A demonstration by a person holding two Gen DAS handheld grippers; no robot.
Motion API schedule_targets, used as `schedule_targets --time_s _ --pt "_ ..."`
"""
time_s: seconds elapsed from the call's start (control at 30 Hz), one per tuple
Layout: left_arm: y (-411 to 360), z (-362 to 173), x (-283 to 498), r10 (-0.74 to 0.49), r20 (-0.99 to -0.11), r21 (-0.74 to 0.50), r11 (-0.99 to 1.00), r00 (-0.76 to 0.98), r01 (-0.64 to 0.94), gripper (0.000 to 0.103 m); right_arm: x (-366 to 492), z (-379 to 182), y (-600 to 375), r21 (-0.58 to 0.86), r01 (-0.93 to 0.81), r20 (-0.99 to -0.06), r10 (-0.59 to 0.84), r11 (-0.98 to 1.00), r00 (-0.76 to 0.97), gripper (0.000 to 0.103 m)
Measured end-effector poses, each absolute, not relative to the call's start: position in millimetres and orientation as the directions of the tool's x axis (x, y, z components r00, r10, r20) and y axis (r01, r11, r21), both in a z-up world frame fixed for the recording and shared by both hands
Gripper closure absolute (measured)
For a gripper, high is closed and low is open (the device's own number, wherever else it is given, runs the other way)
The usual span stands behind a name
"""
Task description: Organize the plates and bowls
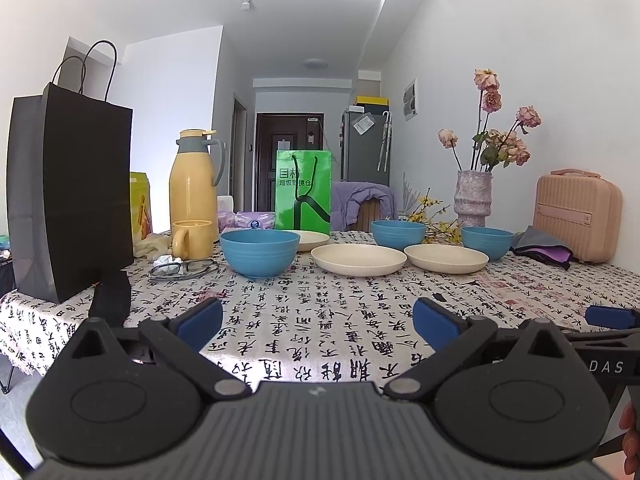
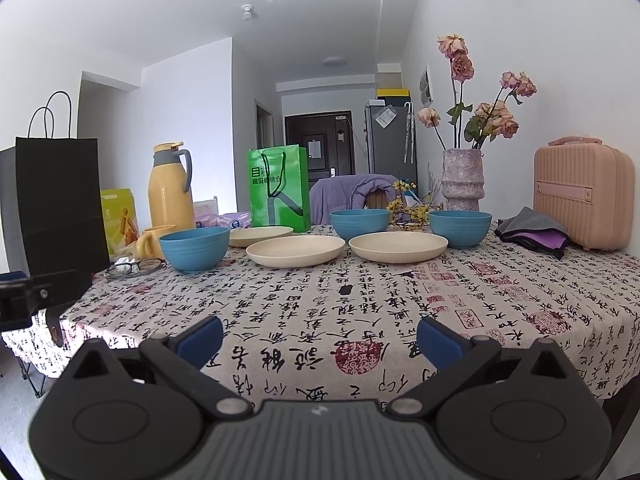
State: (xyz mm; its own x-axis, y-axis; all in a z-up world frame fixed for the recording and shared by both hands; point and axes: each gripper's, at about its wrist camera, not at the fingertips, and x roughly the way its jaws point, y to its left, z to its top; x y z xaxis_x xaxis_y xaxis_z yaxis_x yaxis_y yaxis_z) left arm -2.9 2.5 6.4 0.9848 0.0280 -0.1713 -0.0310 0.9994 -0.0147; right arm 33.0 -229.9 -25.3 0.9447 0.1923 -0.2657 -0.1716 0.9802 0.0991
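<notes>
Nothing of the sorting looks begun. The table (image 2: 400, 300), under a cloth printed with calligraphy, carries every dish on its own, none stacked.

Of the task's things the plates are the widest: three cream ones, the middle plate (image 2: 295, 251) at about 12 o'clock from the right gripper, the right plate (image 2: 398, 246) at 1 o'clock beside it, and the far plate (image 2: 261, 236) behind, partly hidden by the left bowl (image 2: 194, 249) at 11 o'clock. Two more blue bowls stand further back — the centre bowl (image 2: 360, 223) just behind the gap between the two near plates, the right bowl (image 2: 460, 228) at 1 o'clock near the vase (image 2: 462, 184).

So all is left, by my reading: plates to be piled together, bowls nested together.

The left gripper (image 1: 318, 320) hangs low over the near edge of the cloth with its jaws spread wide and empty, well short of the dishes. The right gripper (image 2: 320, 338) is likewise — jaws apart, holding nothing, dishes well apart from it.
</notes>
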Motion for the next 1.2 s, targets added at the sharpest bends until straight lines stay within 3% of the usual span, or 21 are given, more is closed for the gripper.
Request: schedule_targets --time_s 0.43,0.8,1.2 --pt "7 6 -2 0.038 -0.178 -0.018 0.999 0.983 -0.042 0.000 34 -25 -226 0.094 -0.178 -0.264 0.197 0.980 0.944 0.000" --pt "7 11 9 0.044 -0.179 -0.014 0.999 0.983 -0.047 0.000 40 -17 -220 0.049 -0.177 -0.210 0.184 0.983 0.960 0.000" --pt "26 23 47 0.109 -0.204 -0.019 0.993 0.973 -0.115 0.000 76 -6 -205 0.036 -0.212 -0.208 0.215 0.977 0.954 0.000"
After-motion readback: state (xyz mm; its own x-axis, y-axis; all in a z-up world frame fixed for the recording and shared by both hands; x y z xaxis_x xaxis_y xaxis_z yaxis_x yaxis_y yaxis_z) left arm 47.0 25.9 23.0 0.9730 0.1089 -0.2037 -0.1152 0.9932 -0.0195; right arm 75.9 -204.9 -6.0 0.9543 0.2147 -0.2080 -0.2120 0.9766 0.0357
